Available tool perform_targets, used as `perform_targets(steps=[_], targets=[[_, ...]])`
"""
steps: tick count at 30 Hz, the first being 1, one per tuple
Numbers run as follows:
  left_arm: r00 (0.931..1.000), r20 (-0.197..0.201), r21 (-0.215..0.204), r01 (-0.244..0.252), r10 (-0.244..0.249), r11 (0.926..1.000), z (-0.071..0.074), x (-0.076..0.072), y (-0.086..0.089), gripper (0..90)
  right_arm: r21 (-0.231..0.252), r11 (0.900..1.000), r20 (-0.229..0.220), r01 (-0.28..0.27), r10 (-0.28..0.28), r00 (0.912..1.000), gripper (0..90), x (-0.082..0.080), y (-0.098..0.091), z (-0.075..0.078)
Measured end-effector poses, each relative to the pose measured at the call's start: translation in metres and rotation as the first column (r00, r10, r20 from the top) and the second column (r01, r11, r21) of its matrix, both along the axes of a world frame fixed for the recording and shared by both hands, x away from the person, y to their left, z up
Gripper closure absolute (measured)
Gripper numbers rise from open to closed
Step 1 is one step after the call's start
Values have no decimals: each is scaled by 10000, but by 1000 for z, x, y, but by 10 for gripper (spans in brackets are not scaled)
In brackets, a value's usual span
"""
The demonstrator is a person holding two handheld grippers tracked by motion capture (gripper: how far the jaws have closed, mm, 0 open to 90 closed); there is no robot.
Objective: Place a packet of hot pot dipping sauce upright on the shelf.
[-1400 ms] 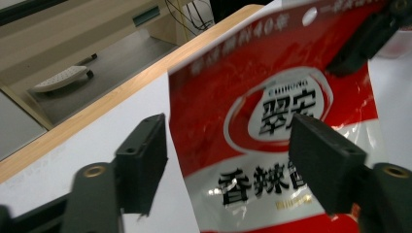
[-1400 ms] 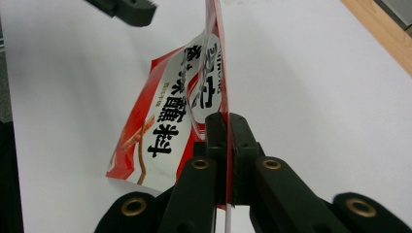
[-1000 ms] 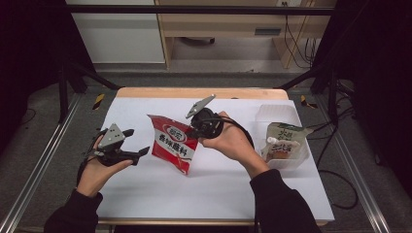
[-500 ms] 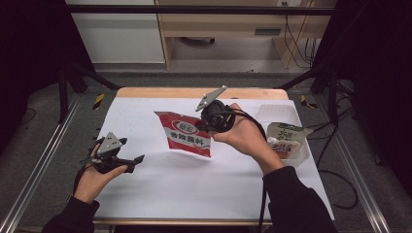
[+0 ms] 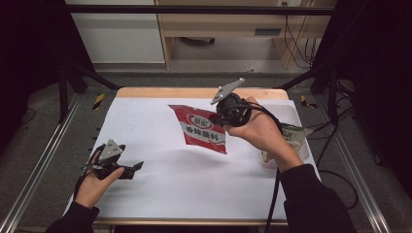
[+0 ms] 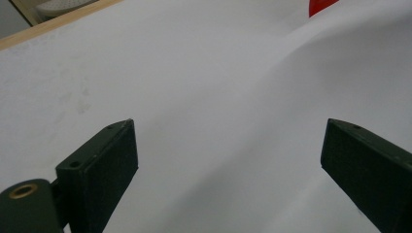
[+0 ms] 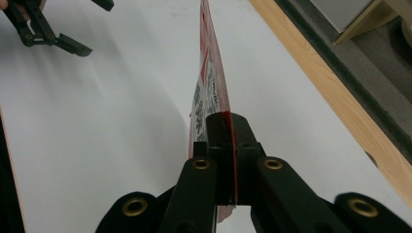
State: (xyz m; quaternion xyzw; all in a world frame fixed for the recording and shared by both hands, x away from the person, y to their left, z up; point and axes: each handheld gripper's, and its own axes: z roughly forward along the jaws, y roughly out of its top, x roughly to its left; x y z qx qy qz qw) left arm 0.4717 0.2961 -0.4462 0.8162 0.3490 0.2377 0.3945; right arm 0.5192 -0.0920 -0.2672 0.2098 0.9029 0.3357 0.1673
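Since the earlier frame, right gripper (image 5: 221, 115) has carried the red sachet (image 5: 203, 130) up and toward the far edge of the tabletop (image 5: 194, 184); left gripper (image 5: 130, 169) has dropped toward the near left corner. Right jaws are clamped on the sachet's edge, seen edge-on (image 7: 214, 92) in the right gripper view; sachet hangs clear above the middle of the tabletop. Left jaws have just been opening, now wide apart, nothing between them. Clear container (image 5: 299, 138) sits at the right edge.
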Motion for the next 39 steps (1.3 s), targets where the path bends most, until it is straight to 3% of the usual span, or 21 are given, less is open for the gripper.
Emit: perform_targets(steps=[12, 21, 30, 39], targets=[[9996, 108, -87, -248, 249, 9997, 1, 2, 8, 61, -44, 9997, 283, 226, -225, 9993, 900, 5, -18, 18], [9997, 45, 26, -234, 234, 9997, -1, 2, 7, 61, 113, 9979, 642, 645, -651, 9958, 900, 20, -37, 34], [9997, 6, 98, -224, 224, 9997, -2, 3, 6, 61, 175, 9913, 1074, 1306, -1318, 9854, 900, 34, -64, 46], [9996, -1, 128, -274, 274, 9995, -3, 2, 6, 61, 825, 9786, 1439, 1886, -1989, 9694, 900, 47, -89, 52]])
